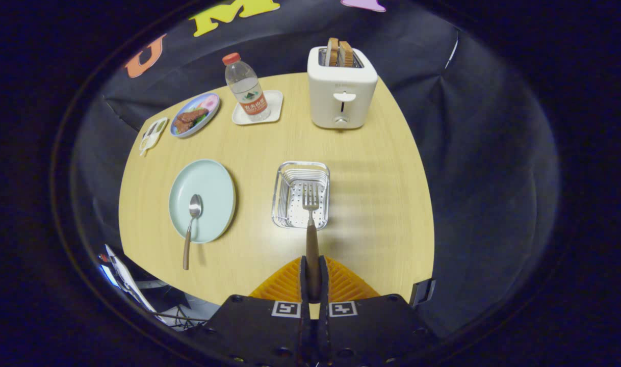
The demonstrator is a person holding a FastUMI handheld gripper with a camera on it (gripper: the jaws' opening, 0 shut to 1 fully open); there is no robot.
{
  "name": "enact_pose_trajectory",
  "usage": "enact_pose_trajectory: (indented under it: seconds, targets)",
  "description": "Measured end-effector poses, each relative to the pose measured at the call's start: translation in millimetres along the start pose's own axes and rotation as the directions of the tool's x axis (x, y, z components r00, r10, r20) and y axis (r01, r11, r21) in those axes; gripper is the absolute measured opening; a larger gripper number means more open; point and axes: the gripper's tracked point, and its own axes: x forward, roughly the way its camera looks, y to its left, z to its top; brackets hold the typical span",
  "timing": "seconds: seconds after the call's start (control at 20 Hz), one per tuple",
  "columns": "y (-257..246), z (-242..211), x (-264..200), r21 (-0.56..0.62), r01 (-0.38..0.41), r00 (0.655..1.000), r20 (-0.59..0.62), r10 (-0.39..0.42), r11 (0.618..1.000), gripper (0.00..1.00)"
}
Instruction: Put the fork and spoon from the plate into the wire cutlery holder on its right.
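One fork (310,200), one spoon (193,215), two plates, one wire holder (301,193), one toaster (342,87) with two slices of bread (339,52) standing in it, one water bottle (246,87) on a small white tray (259,108).

The surface (377,193) is a pale wood-grain top with rounded edges, and black cloth hangs round it on all sides.

The claw (313,278) is pinched narrow on the fork's brown handle, both fingers pressing it, so the fork juts straight ahead with its steel tines over the holder's perforated floor. I cannot tell whether the tines touch the holder. The holder is a squarish basket of shiny wire, just ahead of the fingers.

Ahead and to the claw's left lies the pale blue plate (216,178). The spoon rests on it, bowl up on the plate, its brown handle sticking out past the near rim over the surface.

Far beyond, to the left, is a second plate (211,104) with food on it; the bottle stands just right of that, and the toaster stands well beyond the holder.
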Motion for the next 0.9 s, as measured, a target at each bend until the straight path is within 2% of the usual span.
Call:
enact_pose_trajectory:
  seconds: [0.3,0.6,0.7,0.8,0.9]
  targets:
    - [3.3,18.9,18.3,-0.001,0.023,0.998,-0.059,-0.023,1.000,0.08]
    - [21.6,39.9,11.7,-0.023,-0.016,0.999,0.049,0.017,1.000,0.20]
    - [28.7,45.7,5.6,-0.018,-0.038,0.994,0.101,0.040,0.999,0.29]
    - [39.8,47.1,-0.6,-0.024,-0.059,0.987,0.149,0.062,0.998,0.54]
    - [51.7,46.7,-5.6,-0.038,-0.070,0.978,0.196,0.076,0.997,0.84]
